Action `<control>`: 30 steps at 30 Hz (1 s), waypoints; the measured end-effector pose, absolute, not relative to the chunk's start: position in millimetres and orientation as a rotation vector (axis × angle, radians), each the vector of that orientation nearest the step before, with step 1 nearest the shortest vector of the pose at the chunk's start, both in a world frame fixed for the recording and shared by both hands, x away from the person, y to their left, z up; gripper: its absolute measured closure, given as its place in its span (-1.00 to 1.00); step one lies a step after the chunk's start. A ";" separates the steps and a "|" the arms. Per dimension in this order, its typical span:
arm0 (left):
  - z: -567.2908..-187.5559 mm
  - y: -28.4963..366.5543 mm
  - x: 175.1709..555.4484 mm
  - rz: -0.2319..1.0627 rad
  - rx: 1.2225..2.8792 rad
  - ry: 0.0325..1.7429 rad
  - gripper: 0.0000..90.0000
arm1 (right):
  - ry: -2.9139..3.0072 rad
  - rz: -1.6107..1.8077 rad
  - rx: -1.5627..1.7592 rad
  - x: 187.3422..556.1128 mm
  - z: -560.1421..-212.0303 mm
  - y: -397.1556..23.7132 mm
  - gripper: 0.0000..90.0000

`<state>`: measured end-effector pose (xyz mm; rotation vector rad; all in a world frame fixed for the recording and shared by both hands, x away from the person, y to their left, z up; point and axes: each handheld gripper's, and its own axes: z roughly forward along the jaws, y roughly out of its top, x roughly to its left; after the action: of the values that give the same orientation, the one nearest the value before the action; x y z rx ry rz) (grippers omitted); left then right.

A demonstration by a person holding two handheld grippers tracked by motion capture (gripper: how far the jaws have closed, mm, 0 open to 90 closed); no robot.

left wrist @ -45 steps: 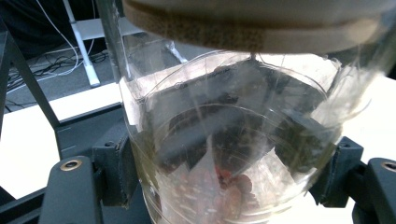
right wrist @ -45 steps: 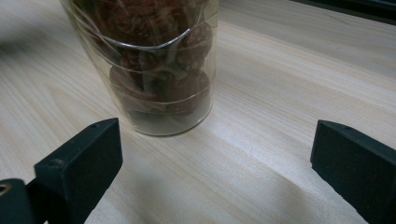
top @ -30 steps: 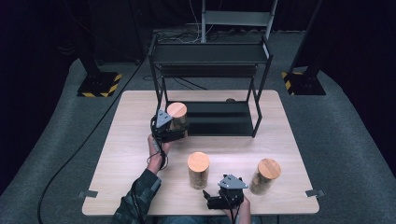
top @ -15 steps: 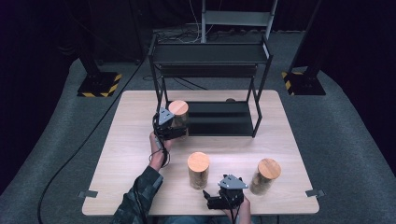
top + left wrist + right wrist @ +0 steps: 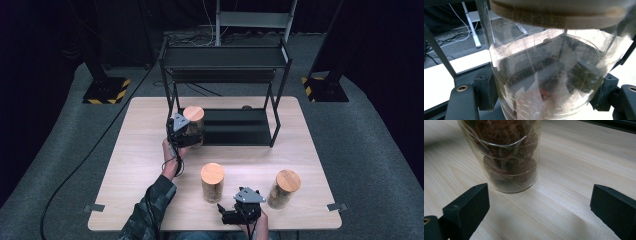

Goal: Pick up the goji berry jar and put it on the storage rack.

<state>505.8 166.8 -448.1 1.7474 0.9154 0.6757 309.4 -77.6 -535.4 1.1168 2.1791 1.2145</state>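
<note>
I have the wooden tabletop (image 5: pixel 150 150) in front of me, with the black two-tier rack (image 5: pixel 225 95) standing along its far edge, its lower shelf (image 5: pixel 240 127) lying low over the wood. Three glass jars with wooden lids are out. The one I am working with, the held jar (image 5: pixel 194 125), sits at the left front corner of the lower shelf, by the rack's left front post; I cannot tell whether its base rests on the shelf or hangs just over it. My left gripper (image 5: pixel 186 134) is clamped on it: in the left gripper view both black pads press the clear glass wall (image 5: pixel 546 75) from either side, below the lid (image 5: pixel 559 15). The middle jar (image 5: pixel 212 182) stands on the tabletop toward the near edge, about centred, and the right jar (image 5: pixel 285 189) stands near the near right corner, the two well apart. My right gripper (image 5: pixel 235 214) sits at the near edge, between those two jars. Its jaws stand wide apart with nothing between them; in the right gripper view the middle jar, with brown lumps inside, stands just ahead of the left jaw, clear of both.
</note>
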 end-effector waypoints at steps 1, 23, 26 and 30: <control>-447.9 166.1 506.6 0.674 1.742 0.917 -0.45 | 2.180 1.214 1.116 309.4 -535.4 -77.6 -0.96; -453.3 156.5 523.3 0.679 1.743 0.934 -0.45 | 2.178 1.213 1.113 309.1 -535.4 -77.4 -0.96; -455.0 155.1 525.6 0.680 1.741 0.938 -0.45 | 2.181 1.214 1.113 309.3 -535.4 -77.5 -0.96; -456.6 153.7 528.8 0.680 1.748 0.941 -0.45 | 2.179 1.214 1.114 309.4 -535.4 -77.6 -0.96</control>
<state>528.8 153.7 -456.6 1.7484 0.9411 0.6801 309.4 -77.6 -535.4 1.1145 2.1790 1.2143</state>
